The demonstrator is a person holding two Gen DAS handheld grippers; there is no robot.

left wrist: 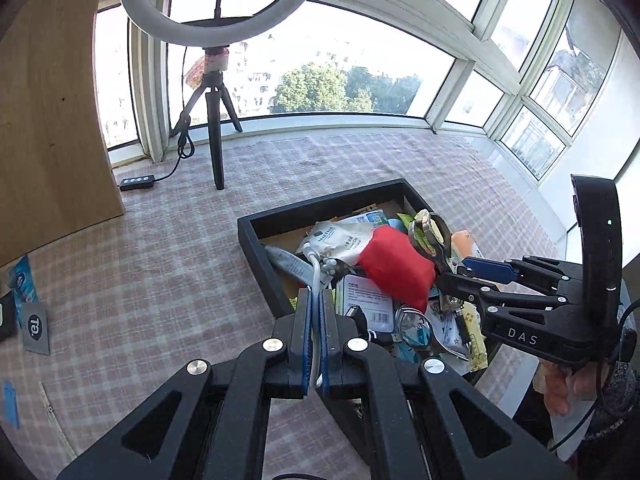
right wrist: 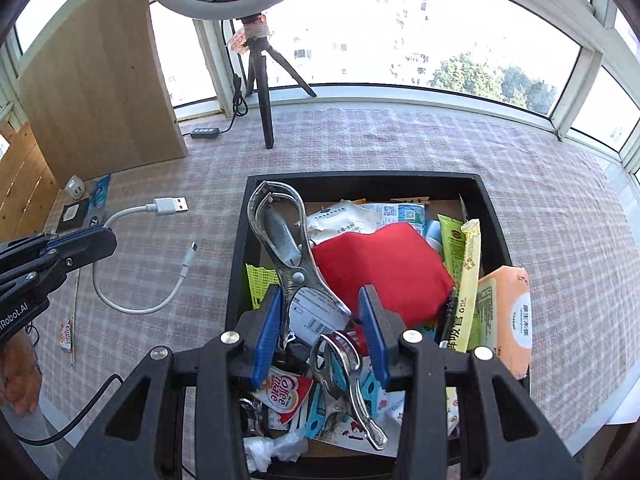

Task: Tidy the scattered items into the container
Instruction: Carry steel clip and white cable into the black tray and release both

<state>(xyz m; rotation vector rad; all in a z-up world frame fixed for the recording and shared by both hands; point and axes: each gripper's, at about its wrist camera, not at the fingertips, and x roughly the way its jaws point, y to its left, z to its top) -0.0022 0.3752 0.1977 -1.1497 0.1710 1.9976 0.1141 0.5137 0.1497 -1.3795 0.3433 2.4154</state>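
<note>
Container (right wrist: pixel 240 240), black and crowded, is set on a checked tabletop (right wrist: pixel 400 144) beside wide windows. White cable (right wrist: pixel 132 212) is clamped by the left tongs (left wrist: pixel 316 336); metal pliers (right wrist: pixel 280 248) are gripped over it by the right tongs (right wrist: pixel 324 332).

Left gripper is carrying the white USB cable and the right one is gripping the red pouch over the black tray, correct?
Not quite. The left gripper is shut on the white USB cable, but the right gripper holds a metal clamp, not the red pouch, which lies in the black tray. The right wrist view shows it.
</note>
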